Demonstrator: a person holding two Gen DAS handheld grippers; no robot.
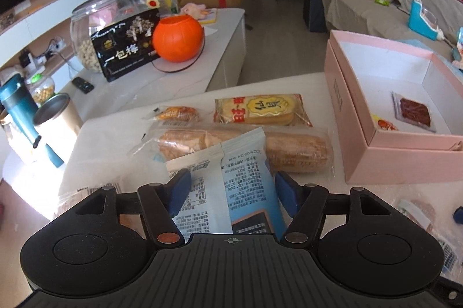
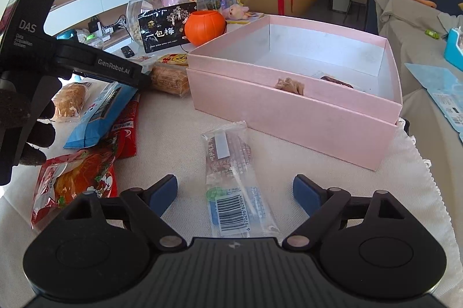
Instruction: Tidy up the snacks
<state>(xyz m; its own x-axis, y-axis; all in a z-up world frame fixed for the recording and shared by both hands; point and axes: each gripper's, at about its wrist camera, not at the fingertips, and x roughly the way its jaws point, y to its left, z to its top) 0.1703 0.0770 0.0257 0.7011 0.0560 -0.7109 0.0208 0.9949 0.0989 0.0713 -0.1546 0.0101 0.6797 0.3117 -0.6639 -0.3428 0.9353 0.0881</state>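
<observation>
Left gripper: jaws wide, blue packet between them, grip unclear. Right gripper: open, empty, straddling clear wrapped snack; pink box ahead.

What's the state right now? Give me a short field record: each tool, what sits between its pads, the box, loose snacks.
left tool: open, astride the blue-and-white packet; contact with the pads unclear
right tool: open, over the clear barcoded packet, pads apart from it
pink box: lid off, on the cloth, a dark red packet and a few small items inside
loose snacks: long bread packet, rice cracker packet, red packets
</observation>
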